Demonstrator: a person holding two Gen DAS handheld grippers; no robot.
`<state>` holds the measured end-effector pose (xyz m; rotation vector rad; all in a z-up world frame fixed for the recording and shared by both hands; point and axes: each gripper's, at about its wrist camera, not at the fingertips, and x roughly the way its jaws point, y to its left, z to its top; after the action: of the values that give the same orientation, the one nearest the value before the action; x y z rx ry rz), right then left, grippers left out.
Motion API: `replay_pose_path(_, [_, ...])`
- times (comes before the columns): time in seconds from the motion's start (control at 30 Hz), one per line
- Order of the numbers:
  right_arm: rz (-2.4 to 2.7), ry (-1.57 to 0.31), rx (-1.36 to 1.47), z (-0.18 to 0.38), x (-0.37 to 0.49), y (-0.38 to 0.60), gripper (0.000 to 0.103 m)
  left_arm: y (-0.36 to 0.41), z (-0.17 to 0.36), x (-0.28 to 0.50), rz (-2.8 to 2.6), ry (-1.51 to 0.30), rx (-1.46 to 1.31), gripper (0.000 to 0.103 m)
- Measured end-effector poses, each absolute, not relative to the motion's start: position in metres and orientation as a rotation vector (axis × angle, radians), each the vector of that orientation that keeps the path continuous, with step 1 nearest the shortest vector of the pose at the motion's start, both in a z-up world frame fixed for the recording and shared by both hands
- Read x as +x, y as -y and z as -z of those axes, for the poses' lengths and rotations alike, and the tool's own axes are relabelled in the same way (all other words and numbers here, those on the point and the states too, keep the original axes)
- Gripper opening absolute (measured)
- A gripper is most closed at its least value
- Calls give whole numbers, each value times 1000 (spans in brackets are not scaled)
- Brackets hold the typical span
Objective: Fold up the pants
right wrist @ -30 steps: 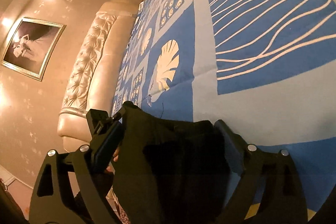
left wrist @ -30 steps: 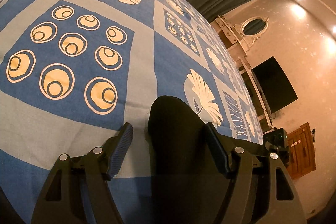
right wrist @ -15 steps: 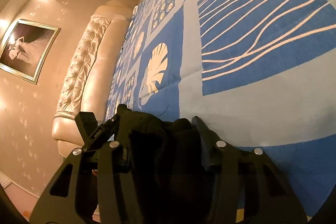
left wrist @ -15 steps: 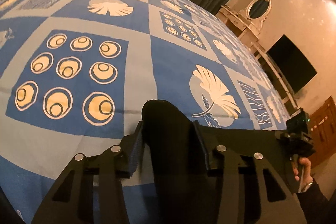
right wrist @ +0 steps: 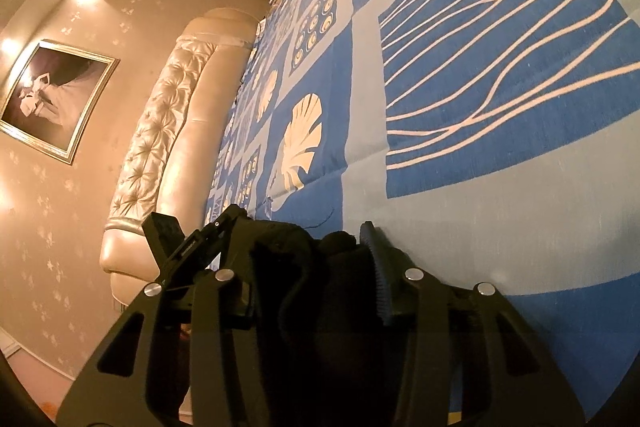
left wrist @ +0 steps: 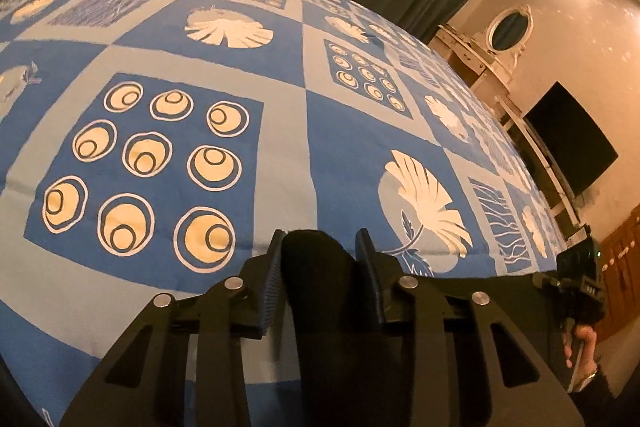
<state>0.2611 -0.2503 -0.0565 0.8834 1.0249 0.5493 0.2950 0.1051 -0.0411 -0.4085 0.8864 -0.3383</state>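
Both the left tongs (left wrist: 320, 259) and right tongs (right wrist: 308, 247) have now squeezed shut on the black pants (left wrist: 316, 267), lifting them off the bed (left wrist: 280, 147), ready to fold.

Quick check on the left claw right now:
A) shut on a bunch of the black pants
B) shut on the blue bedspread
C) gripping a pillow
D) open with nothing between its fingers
A: in the left wrist view, the left claw has both ribbed fingers pressed against a bunch of the black pants, above the blue patterned bedspread.
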Motion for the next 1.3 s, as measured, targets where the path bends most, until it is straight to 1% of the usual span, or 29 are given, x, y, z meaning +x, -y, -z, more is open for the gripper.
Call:
replay_pose_path(0.07, [-551, -1024, 885, 57, 261, 250, 41, -109, 42, 296, 361, -907, -446, 36])
replay_pose_path(0.13, [-552, -1026, 885, 56, 261, 249, 41, -118, 43, 295, 404, -924, -515, 40])
replay_pose_path(0.17, [-552, -1027, 881, 57, 261, 249, 41, -124, 45, 294, 431, -939, -560, 47])
replay_pose_path(0.2, [-550, -1030, 872, 56, 261, 248, 41, -128, 46, 293, 442, -948, -584, 57])
replay_pose_path(0.27, [-550, -1032, 875, 57, 261, 248, 42, -137, 50, 288, 471, -966, -638, 64])
replay_pose_path(0.47, [-557, -1031, 892, 58, 261, 249, 43, -136, 54, 275, 548, -981, -629, 68])
replay_pose_path(0.53, [-561, -1032, 897, 58, 260, 248, 46, -131, 54, 276, 551, -982, -613, 68])
replay_pose_path(0.57, [-565, -1033, 905, 58, 261, 249, 46, -129, 53, 277, 553, -982, -602, 61])
replay_pose_path(0.6, [-569, -1034, 911, 58, 261, 250, 47, -124, 54, 277, 554, -989, -579, 42])
replay_pose_path(0.63, [-573, -1037, 913, 58, 261, 250, 48, -121, 56, 277, 557, -1000, -570, 38])
replay_pose_path(0.77, [-579, -1040, 911, 58, 261, 252, 49, -118, 57, 274, 543, -977, -560, 33])
replay_pose_path(0.9, [-566, -1026, 877, 55, 260, 250, 41, -117, 56, 272, 529, -958, -544, 29])
replay_pose_path(1.1, [-531, -1002, 857, 50, 262, 248, 37, -113, 51, 284, 503, -948, -505, 27])
replay_pose_path(1.3, [-523, -982, 856, 47, 277, 248, 37, -116, 49, 299, 483, -940, -512, 27])
